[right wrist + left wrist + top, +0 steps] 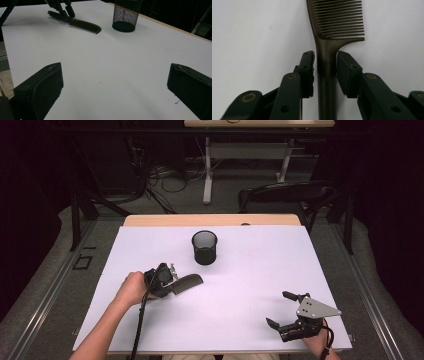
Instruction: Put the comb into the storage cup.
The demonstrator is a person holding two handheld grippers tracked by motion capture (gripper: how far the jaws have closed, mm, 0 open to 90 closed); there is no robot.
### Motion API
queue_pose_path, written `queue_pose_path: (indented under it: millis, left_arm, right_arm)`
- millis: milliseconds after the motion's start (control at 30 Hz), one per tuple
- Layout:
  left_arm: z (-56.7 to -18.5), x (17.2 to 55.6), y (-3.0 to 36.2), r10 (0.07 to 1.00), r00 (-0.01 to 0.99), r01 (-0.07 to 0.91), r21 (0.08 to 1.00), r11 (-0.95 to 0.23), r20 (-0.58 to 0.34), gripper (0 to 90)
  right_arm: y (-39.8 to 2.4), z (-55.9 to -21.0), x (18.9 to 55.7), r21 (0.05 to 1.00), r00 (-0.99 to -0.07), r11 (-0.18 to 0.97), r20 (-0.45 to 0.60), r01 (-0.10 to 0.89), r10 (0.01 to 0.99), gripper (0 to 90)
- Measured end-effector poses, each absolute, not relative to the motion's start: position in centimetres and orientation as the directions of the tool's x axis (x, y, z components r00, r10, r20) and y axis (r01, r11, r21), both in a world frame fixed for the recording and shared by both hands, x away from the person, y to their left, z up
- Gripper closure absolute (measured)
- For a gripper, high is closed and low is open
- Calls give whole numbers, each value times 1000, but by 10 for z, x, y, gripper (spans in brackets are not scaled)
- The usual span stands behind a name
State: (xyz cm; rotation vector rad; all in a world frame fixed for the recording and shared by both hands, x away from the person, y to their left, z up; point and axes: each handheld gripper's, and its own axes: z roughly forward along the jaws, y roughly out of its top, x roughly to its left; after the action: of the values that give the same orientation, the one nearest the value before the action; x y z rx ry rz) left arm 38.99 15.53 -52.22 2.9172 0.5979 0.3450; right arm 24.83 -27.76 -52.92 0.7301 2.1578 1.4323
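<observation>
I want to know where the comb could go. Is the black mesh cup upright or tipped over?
Upright: the black mesh cup stands on its solid base on the white table, open rim facing up.

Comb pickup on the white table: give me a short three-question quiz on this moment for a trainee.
1. True or false: the fingers of the left gripper sit on either side of the comb's teeth.
2. Which stands farther from the person on the white table?
A. the comb
B. the black mesh cup
C. the right gripper
3. Fill in: the right gripper's fingers are ____, with nothing between them.

Key
1. False: they flank the comb's handle, just below the teeth, and look pressed against it.
2. B
3. open
</observation>
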Motion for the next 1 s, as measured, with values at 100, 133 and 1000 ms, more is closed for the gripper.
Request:
queue_pose_path:
  millis: [100,133,1000]
  left_arm:
    - [-523,392,155,397,900,369,172,-914,179,686]
    - [-524,391,155,402,898,373,175,-911,179,687]
    - [-513,384,166,435,879,382,258,-887,194,720]
  right_arm:
    - [-277,-530,249,929,-761,324,-77,181,644,1]
    - [-277,-530,249,929,-761,323,-74,183,644,1]
    - [-277,-530,249,926,-761,328,-75,186,645,1]
